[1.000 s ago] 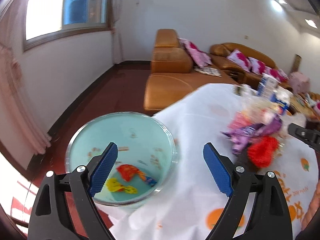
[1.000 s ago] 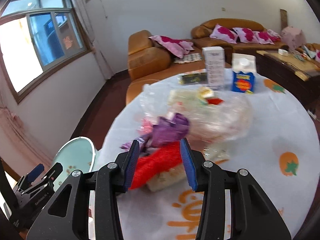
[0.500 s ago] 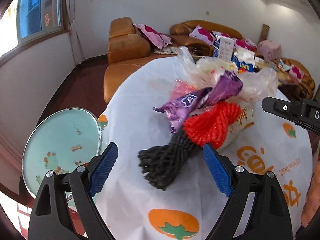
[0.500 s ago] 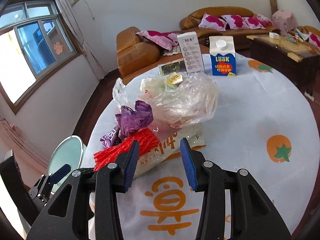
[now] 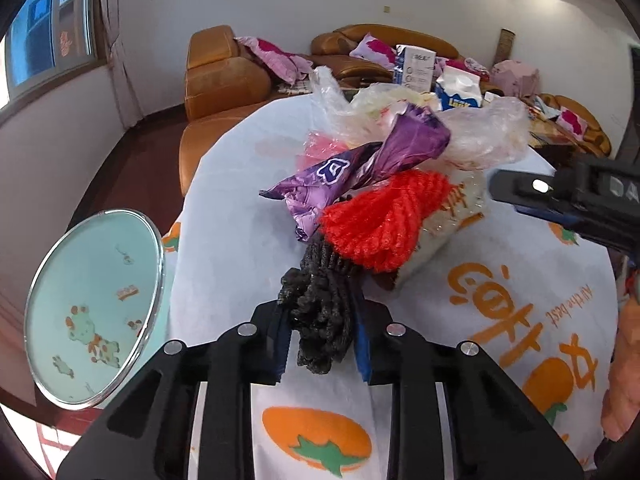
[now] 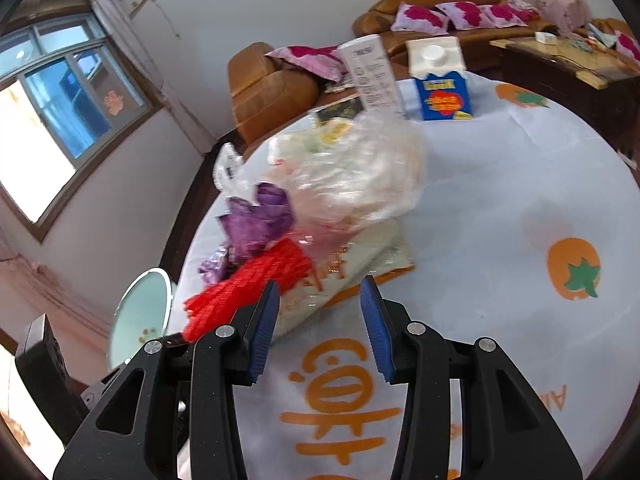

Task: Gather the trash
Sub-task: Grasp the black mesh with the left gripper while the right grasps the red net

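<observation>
Pinching black netting (image 5: pixel 320 320), left hand-held gripper (image 5: pixel 322 340) beside bin (image 5: pixel 156 240).

We cannot see the bottom of the round mint-green trash bin (image 5: pixel 92 312), only its inside wall with cartoon animals. The black knotted end of the red-and-black net bundle (image 5: pixel 320 312) is partly hidden between the left gripper (image 5: pixel 320 344) fingers. The clear crinkly plastic bag (image 6: pixel 360 172) looks blurry. The small print on the tall white box (image 6: pixel 372 76) is too tiny to read.
</observation>
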Demonstrator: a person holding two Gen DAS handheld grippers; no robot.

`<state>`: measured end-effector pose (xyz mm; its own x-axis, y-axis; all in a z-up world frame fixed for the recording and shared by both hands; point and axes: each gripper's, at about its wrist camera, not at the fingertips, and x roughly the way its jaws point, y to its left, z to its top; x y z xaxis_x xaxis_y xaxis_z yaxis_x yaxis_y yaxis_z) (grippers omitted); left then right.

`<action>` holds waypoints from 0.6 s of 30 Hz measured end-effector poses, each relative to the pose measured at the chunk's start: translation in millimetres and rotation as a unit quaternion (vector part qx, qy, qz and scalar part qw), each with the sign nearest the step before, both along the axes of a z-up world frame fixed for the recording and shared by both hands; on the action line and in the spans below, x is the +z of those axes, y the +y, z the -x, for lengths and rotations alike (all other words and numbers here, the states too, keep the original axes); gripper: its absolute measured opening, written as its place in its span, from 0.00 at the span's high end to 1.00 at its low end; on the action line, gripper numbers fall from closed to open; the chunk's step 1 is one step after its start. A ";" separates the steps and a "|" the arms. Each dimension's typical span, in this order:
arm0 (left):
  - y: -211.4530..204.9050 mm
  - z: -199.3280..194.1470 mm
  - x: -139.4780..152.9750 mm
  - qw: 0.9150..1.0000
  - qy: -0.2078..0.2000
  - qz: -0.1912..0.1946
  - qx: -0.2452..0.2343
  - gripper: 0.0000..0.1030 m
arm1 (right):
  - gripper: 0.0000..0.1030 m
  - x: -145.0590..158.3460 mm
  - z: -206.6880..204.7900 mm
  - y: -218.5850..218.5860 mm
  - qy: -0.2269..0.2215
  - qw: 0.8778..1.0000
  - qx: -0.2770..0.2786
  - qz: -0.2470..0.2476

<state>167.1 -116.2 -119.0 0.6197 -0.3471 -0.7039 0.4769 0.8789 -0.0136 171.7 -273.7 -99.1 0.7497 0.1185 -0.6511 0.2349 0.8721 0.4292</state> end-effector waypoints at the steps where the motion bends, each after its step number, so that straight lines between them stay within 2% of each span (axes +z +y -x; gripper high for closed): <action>1: 2.7 3.8 3.0 1.000 -0.002 0.004 -0.002 0.75 | 0.58 1.0 -1.5 2.7 -0.001 1.000 0.003 -0.005; 8: 33.2 23.0 26.9 0.999 -0.023 0.027 0.011 0.75 | 0.56 -2.4 -22.5 27.0 0.012 0.998 0.039 -0.044; 16: 67.9 24.2 34.9 0.998 -0.029 0.038 0.046 0.76 | 0.55 -18.8 -46.5 35.4 0.047 0.991 0.043 -0.114; 18: 72.8 24.2 36.0 0.997 -0.033 0.038 0.053 0.76 | 0.55 -18.1 -50.1 39.1 0.051 0.991 0.044 -0.117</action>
